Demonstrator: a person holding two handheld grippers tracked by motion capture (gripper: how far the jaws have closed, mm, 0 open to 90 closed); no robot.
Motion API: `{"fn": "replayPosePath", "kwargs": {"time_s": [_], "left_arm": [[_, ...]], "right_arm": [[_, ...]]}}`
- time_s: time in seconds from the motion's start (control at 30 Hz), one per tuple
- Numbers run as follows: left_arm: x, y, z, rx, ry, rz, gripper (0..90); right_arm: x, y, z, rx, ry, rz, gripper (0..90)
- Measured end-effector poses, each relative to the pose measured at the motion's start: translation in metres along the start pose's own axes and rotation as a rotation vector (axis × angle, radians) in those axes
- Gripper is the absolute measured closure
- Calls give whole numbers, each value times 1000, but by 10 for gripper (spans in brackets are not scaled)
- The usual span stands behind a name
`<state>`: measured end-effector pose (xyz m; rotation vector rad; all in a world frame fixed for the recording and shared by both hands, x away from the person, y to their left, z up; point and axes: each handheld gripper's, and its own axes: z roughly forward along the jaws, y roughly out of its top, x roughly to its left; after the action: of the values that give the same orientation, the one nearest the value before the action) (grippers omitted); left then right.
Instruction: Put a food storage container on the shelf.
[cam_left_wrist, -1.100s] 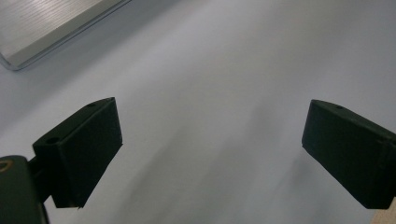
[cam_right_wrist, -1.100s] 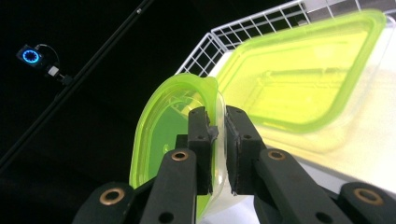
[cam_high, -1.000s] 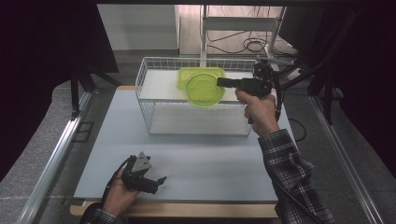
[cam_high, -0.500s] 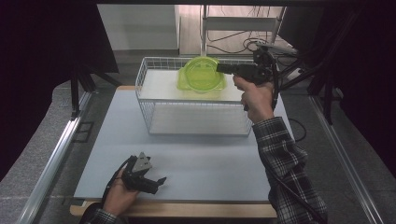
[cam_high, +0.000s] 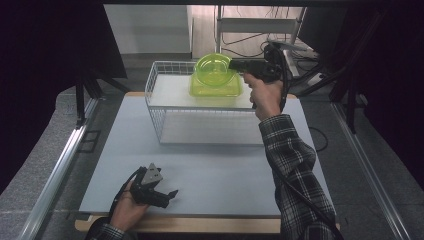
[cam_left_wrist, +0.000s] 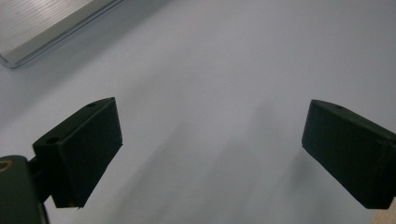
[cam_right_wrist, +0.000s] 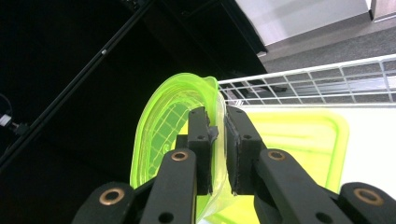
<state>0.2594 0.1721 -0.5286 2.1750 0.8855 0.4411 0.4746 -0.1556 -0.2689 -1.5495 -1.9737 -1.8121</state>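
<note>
While your right tool (cam_high: 234, 64) clamps the round translucent green plastic bowl's (cam_high: 212, 69) rim above the white wire basket (cam_high: 165, 127), setting it down remains; your left tool (cam_high: 172, 192) rests released.

Wide bare desk (cam_high: 215, 165) lay open between the left gripper (cam_high: 167, 196) and the basket (cam_high: 200, 112), basket walls barred the far middle, a green tray (cam_high: 215, 87) and held bowl (cam_high: 212, 67) crowded its back, side strips free.

A pale desk (cam_high: 210, 165) fills the middle, a metal rail (cam_high: 55, 170) runs down its left edge, and cables (cam_high: 245, 37) lie tangled on the floor behind.
</note>
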Motion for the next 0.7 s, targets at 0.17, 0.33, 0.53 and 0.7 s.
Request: {"fn": "replayPosePath", "kwargs": {"time_s": [0.17,0.33,0.53,0.7], "left_arm": [[0,0,0,1,0,1,50],[0,0,0,3,-1,2,50],[-1,0,1,7,-1,4,50],[-1,0,1,8,-2,3,50]], "right_arm": [[-5,0,5,-5,-7,22,809],[-5,-1,7,-19,-36,20,792],[-3,-1,7,-25,-96,-11,730],[-7,-1,7,-25,-107,-8,713]]}}
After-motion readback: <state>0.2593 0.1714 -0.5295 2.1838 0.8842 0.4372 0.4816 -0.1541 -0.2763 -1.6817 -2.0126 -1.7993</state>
